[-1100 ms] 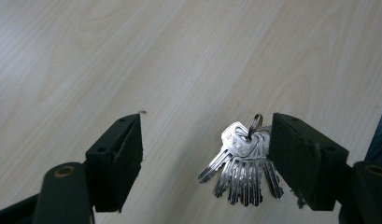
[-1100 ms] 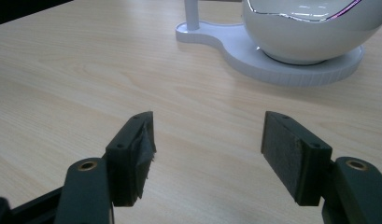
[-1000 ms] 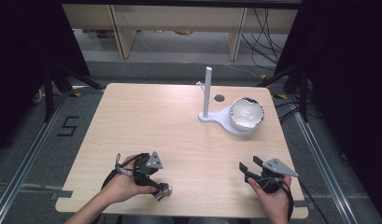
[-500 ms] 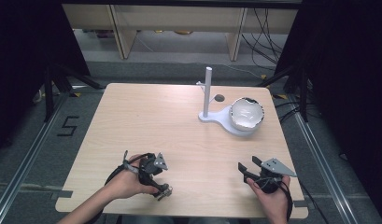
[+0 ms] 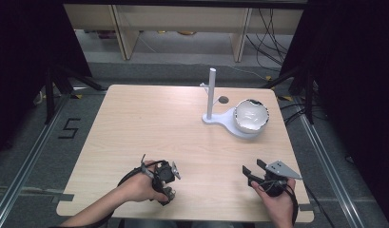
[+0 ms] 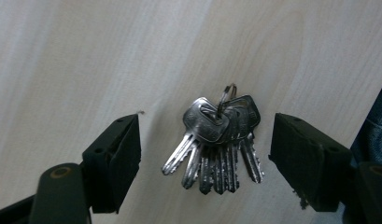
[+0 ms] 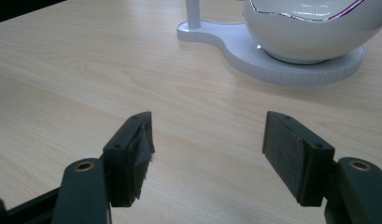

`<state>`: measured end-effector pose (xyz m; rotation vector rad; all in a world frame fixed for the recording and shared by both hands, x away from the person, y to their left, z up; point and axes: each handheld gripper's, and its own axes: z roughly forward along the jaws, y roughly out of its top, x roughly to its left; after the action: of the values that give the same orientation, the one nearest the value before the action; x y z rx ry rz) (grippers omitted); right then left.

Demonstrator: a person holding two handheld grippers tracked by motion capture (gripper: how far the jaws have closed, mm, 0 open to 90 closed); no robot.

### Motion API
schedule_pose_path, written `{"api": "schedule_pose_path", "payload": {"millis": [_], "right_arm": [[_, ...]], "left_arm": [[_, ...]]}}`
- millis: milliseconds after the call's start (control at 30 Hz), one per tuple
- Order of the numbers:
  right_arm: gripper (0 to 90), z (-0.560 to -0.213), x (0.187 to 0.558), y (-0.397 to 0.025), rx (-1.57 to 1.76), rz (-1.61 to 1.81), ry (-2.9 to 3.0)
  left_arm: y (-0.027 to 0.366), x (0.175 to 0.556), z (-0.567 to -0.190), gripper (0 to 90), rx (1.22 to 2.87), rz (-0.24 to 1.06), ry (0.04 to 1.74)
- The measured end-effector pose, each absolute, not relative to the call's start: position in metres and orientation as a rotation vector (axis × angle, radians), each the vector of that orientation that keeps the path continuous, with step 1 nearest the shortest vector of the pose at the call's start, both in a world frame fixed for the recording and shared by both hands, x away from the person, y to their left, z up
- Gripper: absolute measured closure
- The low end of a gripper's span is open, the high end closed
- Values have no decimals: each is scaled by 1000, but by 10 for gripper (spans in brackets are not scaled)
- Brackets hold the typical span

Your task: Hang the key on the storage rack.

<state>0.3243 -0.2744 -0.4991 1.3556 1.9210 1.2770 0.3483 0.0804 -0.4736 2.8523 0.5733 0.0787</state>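
A bunch of silver keys (image 6: 218,142) on a ring lies flat on the wooden table (image 5: 149,123) near its front edge. My left gripper (image 6: 209,135) points down at the bunch and is open, one jaw on each side and neither touching it. In the high view the left gripper (image 5: 165,186) is tipped over the keys (image 5: 170,194). My right gripper (image 5: 251,171) is open and holds nothing, low at the front right. Its own view shows the right gripper (image 7: 207,135) aimed at a white bowl (image 7: 310,28).
The white bowl (image 5: 251,115) sits on a white stand base (image 5: 220,119) with an upright post (image 5: 211,92) at the back right. A small round hole (image 5: 223,99) lies in the tabletop behind the post. Dark floor and shelving surround the table.
My left gripper has shifted a little to the right and tipped down over the keys. The right gripper has stayed where it was.
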Motion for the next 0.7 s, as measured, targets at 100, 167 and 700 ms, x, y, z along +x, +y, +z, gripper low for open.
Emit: {"api": "schedule_pose_path", "payload": {"millis": [100, 167, 700], "right_arm": [[344, -501, 328, -275, 1298, 1299, 1914], [343, -501, 327, -275, 1302, 1287, 1928], [341, -502, 329, -276, 1275, 1272, 1941]], "left_arm": [[79, 348, -475, 243, 2871, 75, 575], [78, 348, -476, 259, 2884, 55, 604], [73, 345, -480, 455, 2935, 32, 569]]}}
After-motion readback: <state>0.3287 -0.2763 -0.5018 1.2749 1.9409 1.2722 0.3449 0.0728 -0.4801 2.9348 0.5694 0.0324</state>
